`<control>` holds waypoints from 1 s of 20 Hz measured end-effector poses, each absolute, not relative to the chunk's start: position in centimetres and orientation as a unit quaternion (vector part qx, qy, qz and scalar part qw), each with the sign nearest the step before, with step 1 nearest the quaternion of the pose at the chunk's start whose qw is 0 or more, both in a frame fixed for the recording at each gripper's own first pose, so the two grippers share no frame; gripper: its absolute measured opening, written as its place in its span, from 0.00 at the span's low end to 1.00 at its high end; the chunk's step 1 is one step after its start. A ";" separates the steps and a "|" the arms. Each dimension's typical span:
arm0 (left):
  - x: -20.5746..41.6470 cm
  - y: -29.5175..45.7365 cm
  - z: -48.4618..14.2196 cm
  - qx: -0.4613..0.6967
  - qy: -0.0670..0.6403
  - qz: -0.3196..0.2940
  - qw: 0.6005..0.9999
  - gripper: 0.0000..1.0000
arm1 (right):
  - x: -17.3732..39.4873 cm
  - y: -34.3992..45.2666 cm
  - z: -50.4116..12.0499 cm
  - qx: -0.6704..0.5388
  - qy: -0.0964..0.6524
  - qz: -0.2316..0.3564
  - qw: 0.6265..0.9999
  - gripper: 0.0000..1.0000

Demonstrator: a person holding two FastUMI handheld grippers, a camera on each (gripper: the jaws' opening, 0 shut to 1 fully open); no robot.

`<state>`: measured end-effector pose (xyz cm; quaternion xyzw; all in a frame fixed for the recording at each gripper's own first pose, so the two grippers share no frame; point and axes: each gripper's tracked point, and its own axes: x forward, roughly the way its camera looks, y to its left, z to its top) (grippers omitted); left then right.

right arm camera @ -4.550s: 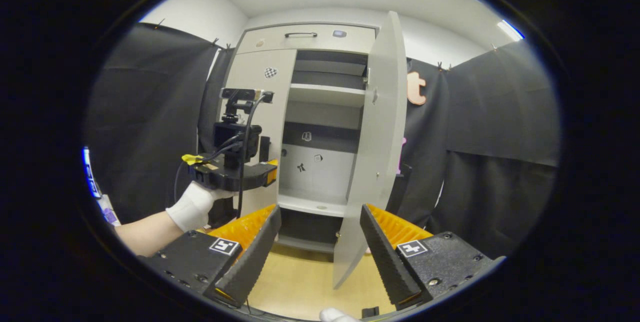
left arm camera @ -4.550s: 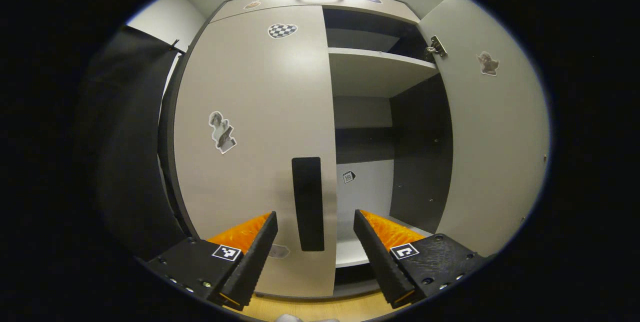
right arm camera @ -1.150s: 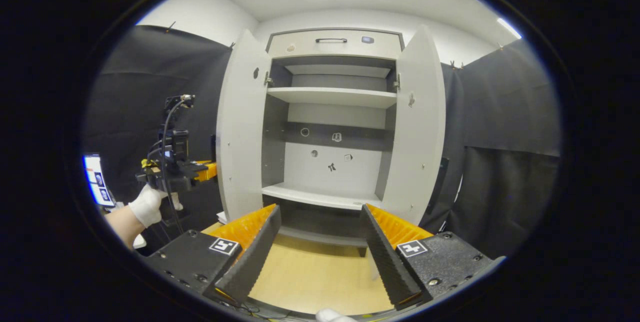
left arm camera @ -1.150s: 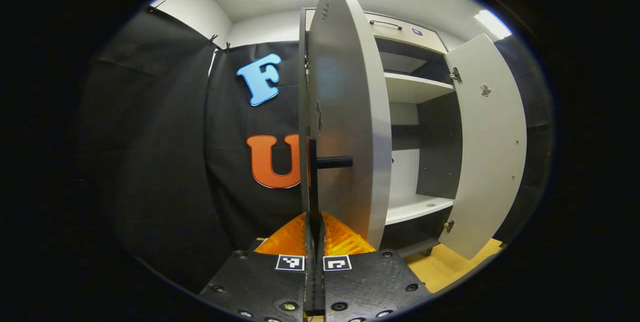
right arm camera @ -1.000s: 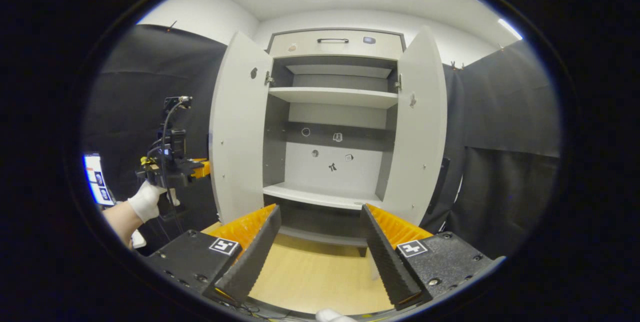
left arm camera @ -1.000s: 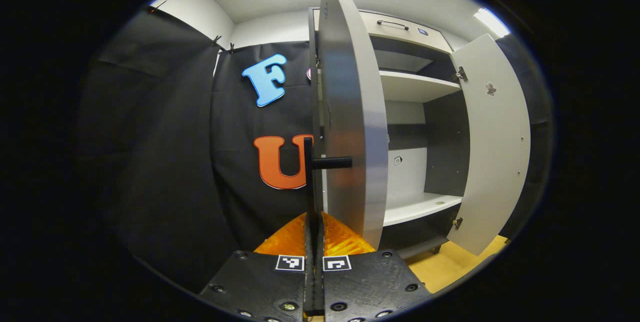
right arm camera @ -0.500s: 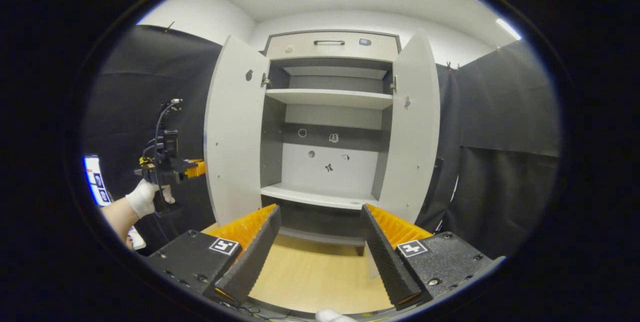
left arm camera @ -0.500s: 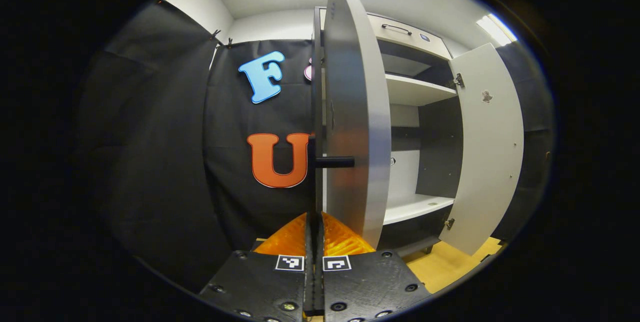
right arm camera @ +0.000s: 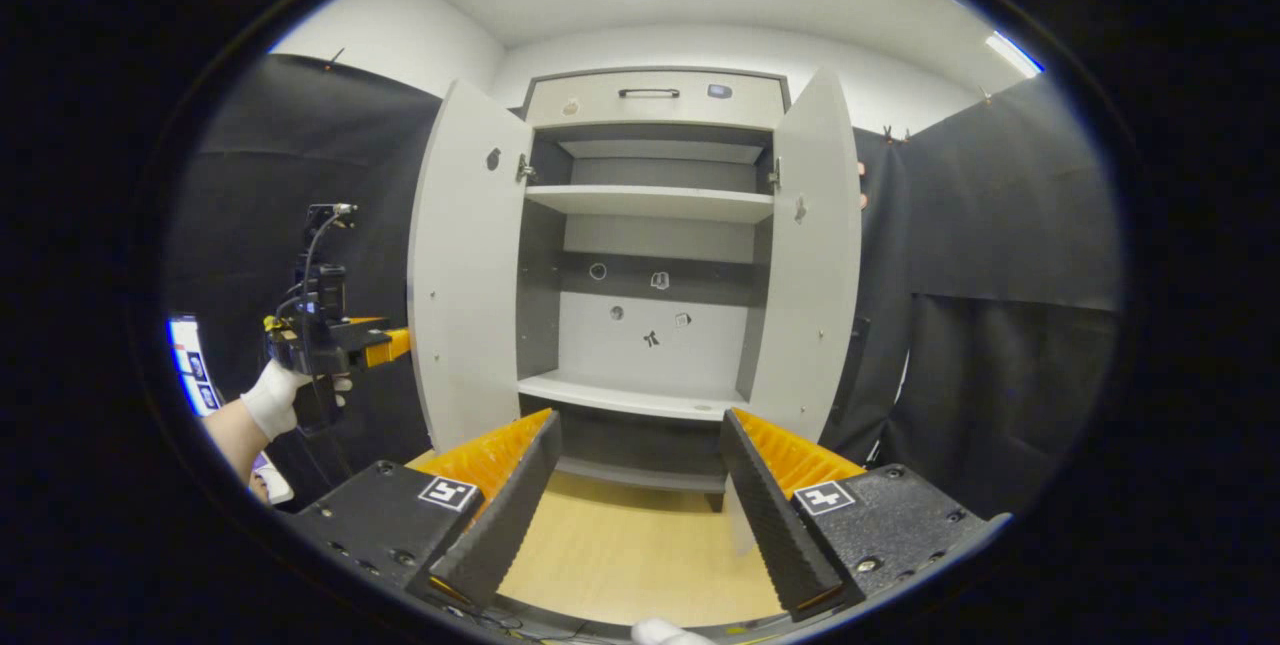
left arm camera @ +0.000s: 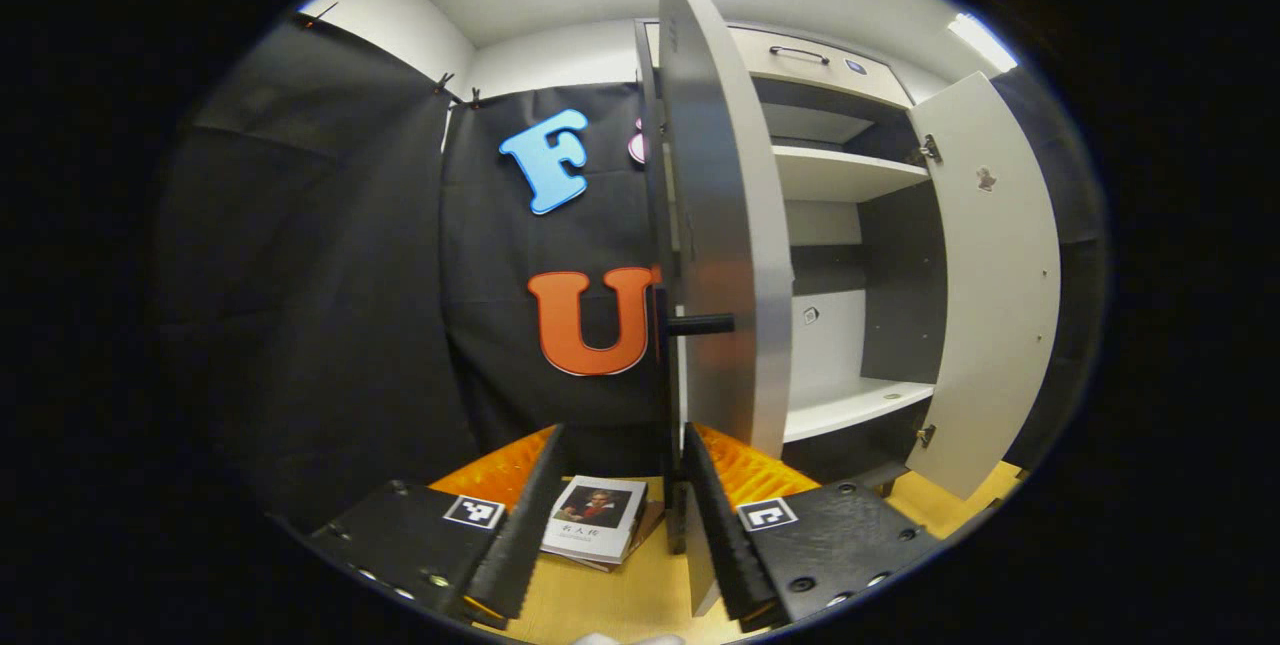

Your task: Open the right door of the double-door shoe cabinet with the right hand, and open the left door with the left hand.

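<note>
The shoe cabinet (right arm camera: 650, 225) stands with both doors swung out. In the right gripper view its left door (right arm camera: 465, 275) and right door (right arm camera: 810, 255) flank bare shelves. My right gripper (right arm camera: 640, 425) is open, well back from the cabinet, with nothing between its fingers. In the left gripper view the left door (left arm camera: 720, 255) shows edge-on, with its black handle (left arm camera: 672, 405) running down between my fingers. My left gripper (left arm camera: 622, 435) is open around that handle, which sits close to the right finger. A gloved hand (right arm camera: 270, 395) holds the left gripper (right arm camera: 330, 340) beside the left door.
A book (left arm camera: 597, 517) lies on the wooden floor (right arm camera: 630, 555) under the left gripper. A drawer (right arm camera: 650, 95) tops the cabinet. Black cloth walls hang on both sides. A lit screen (right arm camera: 185, 365) sits at the far left.
My left gripper, which was shut on the left door's handle, has opened and let go of it. The left door has swung fully out. The right gripper has stayed open.
</note>
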<state>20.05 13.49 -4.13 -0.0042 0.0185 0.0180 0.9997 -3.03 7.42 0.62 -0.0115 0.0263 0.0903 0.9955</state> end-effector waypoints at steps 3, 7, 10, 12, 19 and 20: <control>18.6 13.9 -3.7 -0.018 0.016 0.025 0.999 0.98 | -3.3 7.6 0.8 -0.010 0.025 0.092 0.995 1.00; 15.5 14.3 -2.7 -0.007 0.019 0.031 0.999 0.98 | -3.9 7.6 1.2 -0.007 0.020 0.093 0.995 1.00; 13.0 14.0 -1.1 -0.009 0.013 0.032 0.999 1.00 | -4.5 7.6 1.5 -0.007 0.017 0.092 0.996 1.00; 11.1 13.4 -0.3 -0.009 0.015 0.030 0.999 0.98 | -4.9 7.2 1.6 -0.009 0.013 0.088 0.996 1.00; 5.0 8.4 2.8 0.001 0.004 0.031 1.000 0.95 | -5.5 5.4 2.0 -0.013 0.010 0.061 0.998 1.00; 4.3 7.1 2.9 0.004 0.003 0.025 1.000 0.95 | -5.6 4.9 2.0 -0.012 0.010 0.057 0.998 0.99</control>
